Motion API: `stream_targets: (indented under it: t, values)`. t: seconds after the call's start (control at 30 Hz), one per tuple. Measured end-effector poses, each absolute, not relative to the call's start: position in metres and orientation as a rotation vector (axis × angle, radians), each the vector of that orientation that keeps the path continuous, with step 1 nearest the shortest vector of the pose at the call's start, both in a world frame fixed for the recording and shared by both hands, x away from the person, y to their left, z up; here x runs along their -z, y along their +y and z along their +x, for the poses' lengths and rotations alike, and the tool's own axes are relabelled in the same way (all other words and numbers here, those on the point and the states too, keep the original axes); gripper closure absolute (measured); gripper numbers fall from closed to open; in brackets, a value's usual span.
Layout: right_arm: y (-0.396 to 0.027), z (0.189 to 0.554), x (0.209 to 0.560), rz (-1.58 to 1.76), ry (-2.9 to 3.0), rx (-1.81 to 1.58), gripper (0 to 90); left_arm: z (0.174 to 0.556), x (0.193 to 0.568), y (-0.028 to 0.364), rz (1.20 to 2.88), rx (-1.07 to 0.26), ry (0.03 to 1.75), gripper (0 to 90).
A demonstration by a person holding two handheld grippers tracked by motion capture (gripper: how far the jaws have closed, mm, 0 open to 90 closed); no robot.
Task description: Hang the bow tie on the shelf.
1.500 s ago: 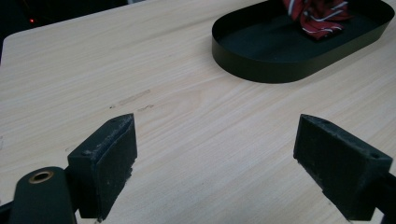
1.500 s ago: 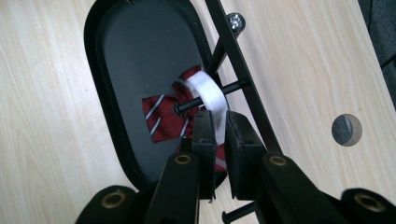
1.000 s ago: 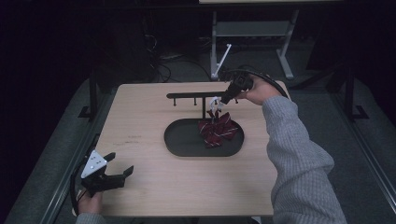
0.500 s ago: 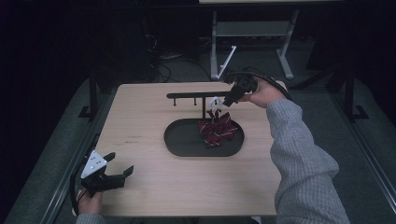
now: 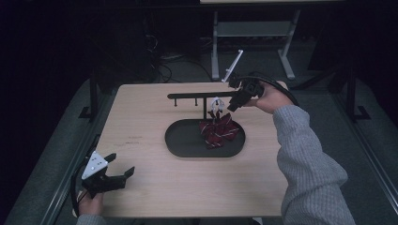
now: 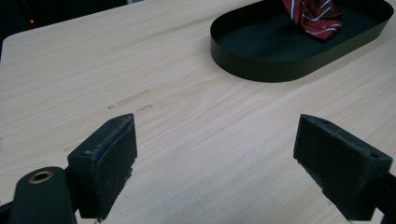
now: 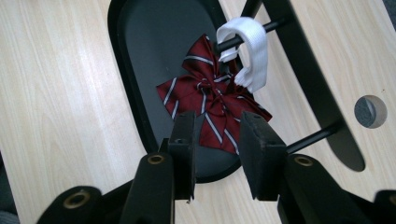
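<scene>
Left hand-held gripper point(image 5: 123, 175): low at the near left corner of the desk point(image 5: 141, 122), jaws spread wide, nothing between them; in the left gripper view only bare wood lies between the two pads.
Tray point(image 5: 187, 140): black oval, mid-desk, beyond the left hand-held gripper; one end bare, the other under the bow.
Bow point(image 5: 219, 131): dark red with thin white stripes, hanging from a white elastic band point(image 7: 252, 44) that is looped over a peg of the rack point(image 5: 197, 96); its lower folds reach the right end of the tray, though whether they rest on the floor I cannot tell.
Right hand-held gripper point(image 5: 231, 107): above and just beyond the bow, pointed down at it; jaws partly apart, a narrow gap, gripping nothing. In the right gripper view the bow's lower tail shows through that gap.
Handling, as I judge it: very light, soft cloth, folds give under any squeeze; not fragile, not slippery. The band stretches and may catch on the peg.
Where to hold: the central knot point(image 7: 208, 86), the firmest part; or the band itself near the peg, if it must come off.
Risk: pinching a loose tail only drags and twists the bow.
</scene>
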State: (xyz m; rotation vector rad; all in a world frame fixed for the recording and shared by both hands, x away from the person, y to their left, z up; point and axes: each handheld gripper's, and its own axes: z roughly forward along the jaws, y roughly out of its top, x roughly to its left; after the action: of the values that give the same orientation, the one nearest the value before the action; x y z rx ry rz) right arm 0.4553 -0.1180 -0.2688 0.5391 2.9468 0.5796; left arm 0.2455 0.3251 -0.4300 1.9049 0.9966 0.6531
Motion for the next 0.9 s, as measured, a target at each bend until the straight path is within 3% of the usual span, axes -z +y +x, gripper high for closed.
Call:
stream_targets:
  t: [0.9]
  values:
    - [-0.133, 0.423, 0.286, 0.535, 2.951, -0.612, 55.8, 0.245, 0.43, 0.324, 1.913, -0.654, 0.992, 13.1]
